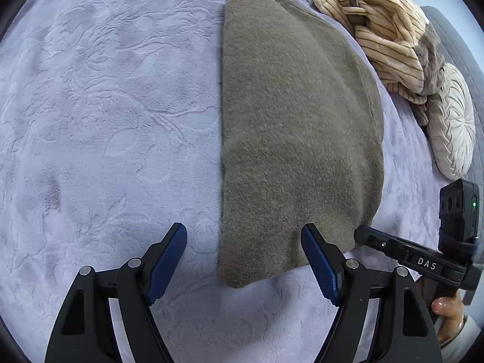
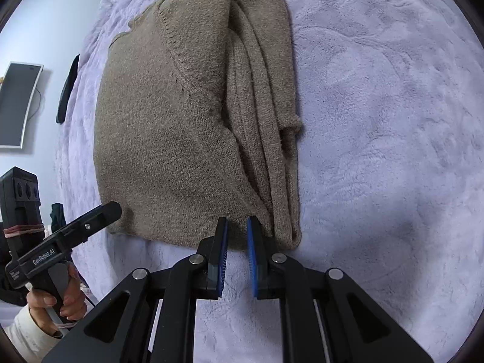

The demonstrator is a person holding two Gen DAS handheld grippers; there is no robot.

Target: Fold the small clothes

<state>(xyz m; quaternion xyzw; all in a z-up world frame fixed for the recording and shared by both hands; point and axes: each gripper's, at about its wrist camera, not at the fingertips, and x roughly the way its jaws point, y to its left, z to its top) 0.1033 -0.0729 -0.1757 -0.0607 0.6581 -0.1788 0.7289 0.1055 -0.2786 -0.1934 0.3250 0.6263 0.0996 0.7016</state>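
An olive-brown knit sweater (image 1: 296, 127) lies folded lengthwise on a lilac blanket (image 1: 106, 106). In the right wrist view the sweater (image 2: 169, 127) shows its sleeves stacked along its right side. My left gripper (image 1: 243, 236) is open wide, its jaws either side of the sweater's near left corner, just above it. My right gripper (image 2: 237, 230) is open with a narrow gap, its tips at the sweater's near edge with nothing between the pads. Each gripper shows in the other's view, the right one (image 1: 363, 234) and the left one (image 2: 112, 208).
A tan striped garment (image 1: 384, 30) lies crumpled at the far right with a round cream cushion (image 1: 453, 121) beside it. A wall screen (image 2: 18, 103) and a dark object (image 2: 68, 87) sit past the bed's left edge. Bare blanket (image 2: 393, 121) lies right of the sweater.
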